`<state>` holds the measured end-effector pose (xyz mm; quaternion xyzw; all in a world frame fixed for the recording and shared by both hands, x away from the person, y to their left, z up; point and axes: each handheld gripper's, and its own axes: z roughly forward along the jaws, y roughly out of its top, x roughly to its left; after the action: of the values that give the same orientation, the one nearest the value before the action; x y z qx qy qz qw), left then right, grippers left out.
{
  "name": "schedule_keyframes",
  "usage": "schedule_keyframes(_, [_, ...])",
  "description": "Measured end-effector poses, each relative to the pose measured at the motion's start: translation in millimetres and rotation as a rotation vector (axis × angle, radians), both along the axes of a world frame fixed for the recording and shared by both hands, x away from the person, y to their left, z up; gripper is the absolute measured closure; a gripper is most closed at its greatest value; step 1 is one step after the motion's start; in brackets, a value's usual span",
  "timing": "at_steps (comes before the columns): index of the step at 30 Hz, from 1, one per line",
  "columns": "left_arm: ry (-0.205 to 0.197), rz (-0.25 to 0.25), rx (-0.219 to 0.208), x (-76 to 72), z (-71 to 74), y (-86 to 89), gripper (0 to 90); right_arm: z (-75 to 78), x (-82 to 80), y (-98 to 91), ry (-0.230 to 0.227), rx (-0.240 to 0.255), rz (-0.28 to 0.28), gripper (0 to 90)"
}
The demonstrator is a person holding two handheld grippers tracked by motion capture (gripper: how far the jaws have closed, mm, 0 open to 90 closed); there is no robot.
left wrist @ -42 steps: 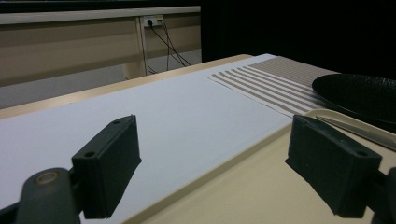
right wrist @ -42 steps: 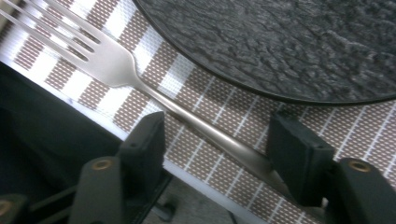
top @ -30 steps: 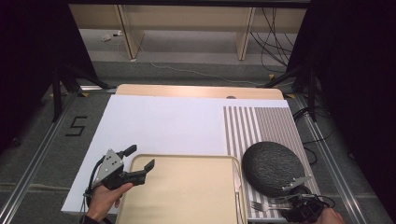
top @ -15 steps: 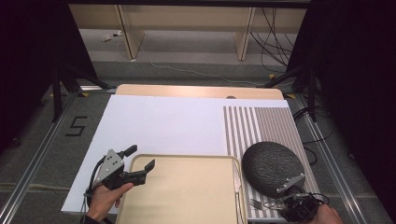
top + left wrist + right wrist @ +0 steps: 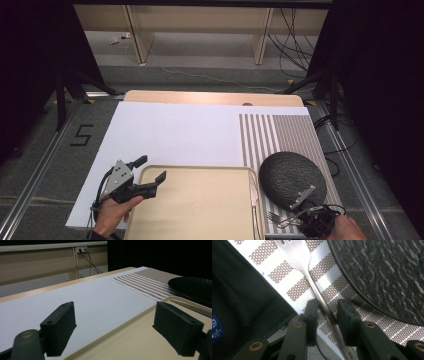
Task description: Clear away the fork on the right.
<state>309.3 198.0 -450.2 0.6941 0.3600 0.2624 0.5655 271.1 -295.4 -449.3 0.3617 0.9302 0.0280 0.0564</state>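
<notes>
A silver fork [image 5: 298, 257] lies on the striped placemat [image 5: 287, 272], just in front of the dark round plate [image 5: 387, 272]. My right gripper [image 5: 327, 307] straddles the fork's handle. Its jaws have just been closing, and a thin gap still shows beside the handle. In the high view the right gripper [image 5: 300, 220] sits at the near right corner, by the fork [image 5: 277, 218] and plate [image 5: 292, 177]. My left gripper [image 5: 151, 168] is open over the left rim of the beige tray [image 5: 200, 170], with nothing between its jaws [image 5: 115, 325].
A knife [image 5: 254, 192] lies along the tray's right edge. A white sheet [image 5: 175, 130] covers most of the table, with the striped placemat [image 5: 275, 135] at its right. The placemat's near edge and the table edge are close under the right gripper.
The right hand has shifted slightly toward the near edge beside the fork. The left gripper, tray and plate stay where they were.
</notes>
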Motion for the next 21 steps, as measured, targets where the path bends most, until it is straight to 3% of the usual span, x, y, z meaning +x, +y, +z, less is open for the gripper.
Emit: schedule_keyframes(21, [0.0,-0.002,0.007,0.1,-0.6,-0.6,17.4,0.0,-1.6,11.6,0.024,-0.057,0.09,84.0])
